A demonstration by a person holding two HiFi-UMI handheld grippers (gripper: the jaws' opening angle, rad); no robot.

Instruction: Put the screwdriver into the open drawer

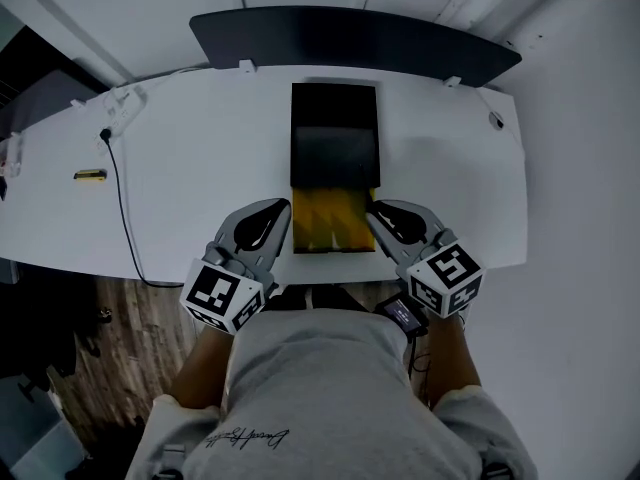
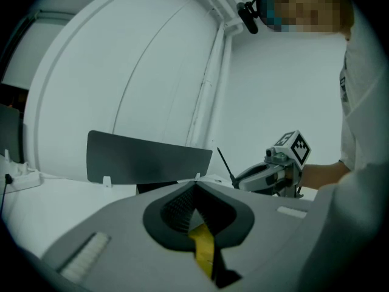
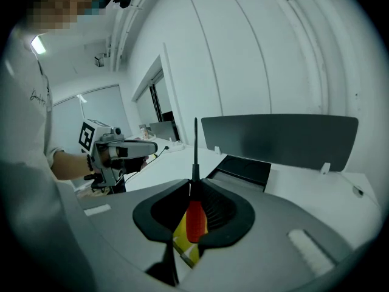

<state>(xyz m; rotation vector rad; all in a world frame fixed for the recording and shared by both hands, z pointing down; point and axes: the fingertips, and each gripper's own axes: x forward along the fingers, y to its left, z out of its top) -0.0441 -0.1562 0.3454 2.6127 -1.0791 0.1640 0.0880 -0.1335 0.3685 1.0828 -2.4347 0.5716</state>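
Observation:
The screwdriver (image 3: 194, 219) has a red handle and a thin black shaft that points up out of my right gripper (image 3: 193, 184), which is shut on the handle. In the head view that right gripper (image 1: 374, 213) sits at the right edge of the open drawer (image 1: 332, 224), whose inside looks yellow. The drawer is pulled out from a black cabinet (image 1: 334, 136) on the white table (image 1: 200, 168). My left gripper (image 1: 282, 210) is at the drawer's left edge. Seen along its own jaws, the left gripper (image 2: 196, 186) is shut with nothing held, and the yellow drawer shows below.
A dark curved panel (image 1: 350, 36) stands along the table's back edge. A black cable (image 1: 122, 203) runs from a power strip (image 1: 122, 108) off the front edge at left. A small yellow item (image 1: 90, 175) lies far left. Wooden floor (image 1: 120, 338) lies below.

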